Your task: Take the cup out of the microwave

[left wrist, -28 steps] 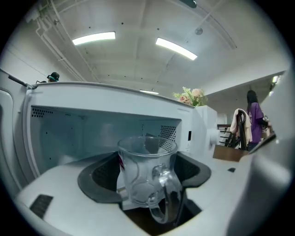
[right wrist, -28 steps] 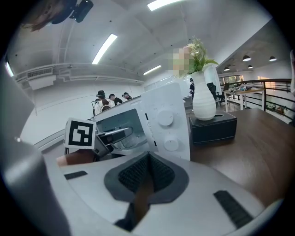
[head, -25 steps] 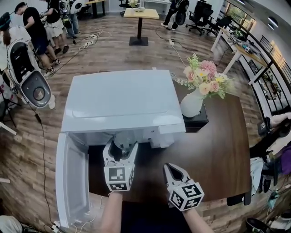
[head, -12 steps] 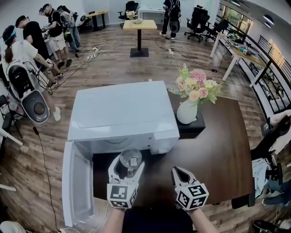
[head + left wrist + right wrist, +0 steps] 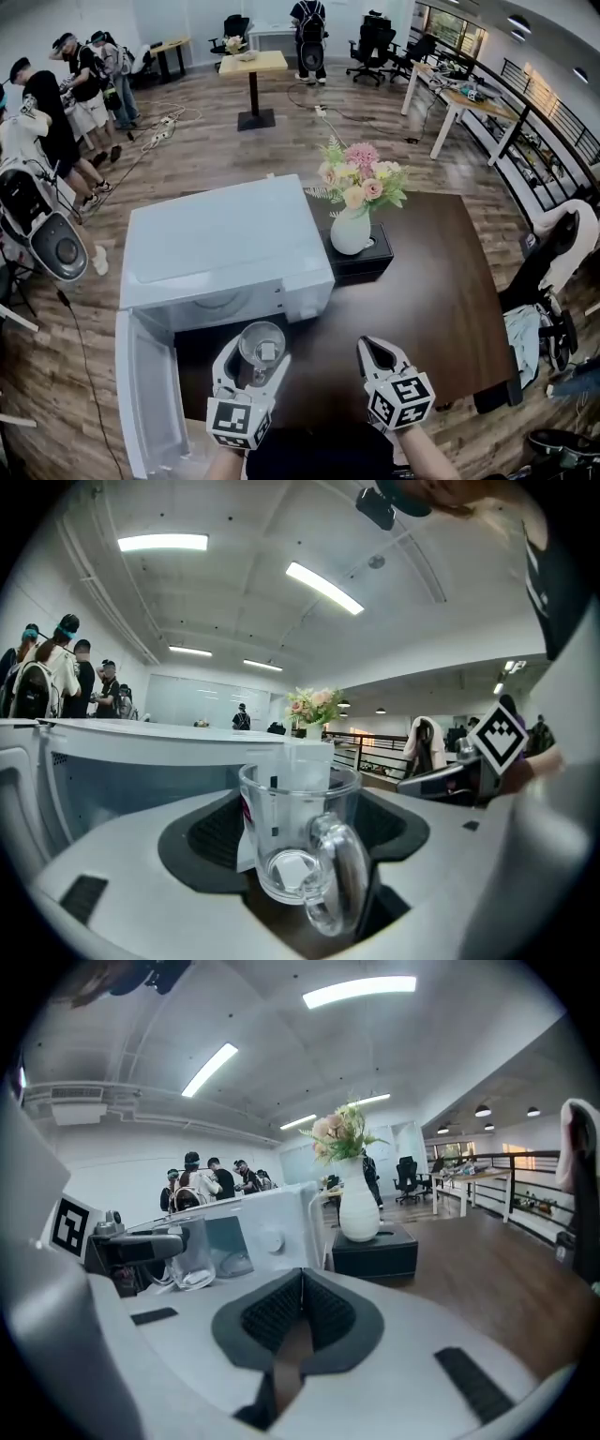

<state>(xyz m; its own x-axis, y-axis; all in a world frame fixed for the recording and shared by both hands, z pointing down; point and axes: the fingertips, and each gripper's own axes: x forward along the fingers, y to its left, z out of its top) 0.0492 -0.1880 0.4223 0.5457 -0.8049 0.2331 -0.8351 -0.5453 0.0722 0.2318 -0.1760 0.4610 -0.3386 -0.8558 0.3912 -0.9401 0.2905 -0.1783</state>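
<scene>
the clear glass cup with a loop handle [image 5: 262,343] sits between the jaws of the left gripper [image 5: 255,356], which close on its sides and carry it. it is upright with the rim on top, probably so that nothing inside can tip out, and in the left gripper view its handle [image 5: 330,874] points back toward the person. this leaves the smooth round wall to the jaw pads. the cup is outside the white box-shaped microwave [image 5: 225,246], just in front of its open mouth and above the dark brown wooden table [image 5: 441,300]. the white microwave door [image 5: 145,398] is swung out to the left, so the way out is free.

the left forearm comes in from the bottom edge and holds the gripper about level, pointing at the oven. the right gripper [image 5: 375,349] hovers beside it, apart from the cup. its jaws are pressed together with nothing between them, and it aims toward the white vase of pink and yellow flowers [image 5: 351,228]. it seems to have no part in this step. judging from this, the removal is nearly done and what remains is setting the cup down.
</scene>
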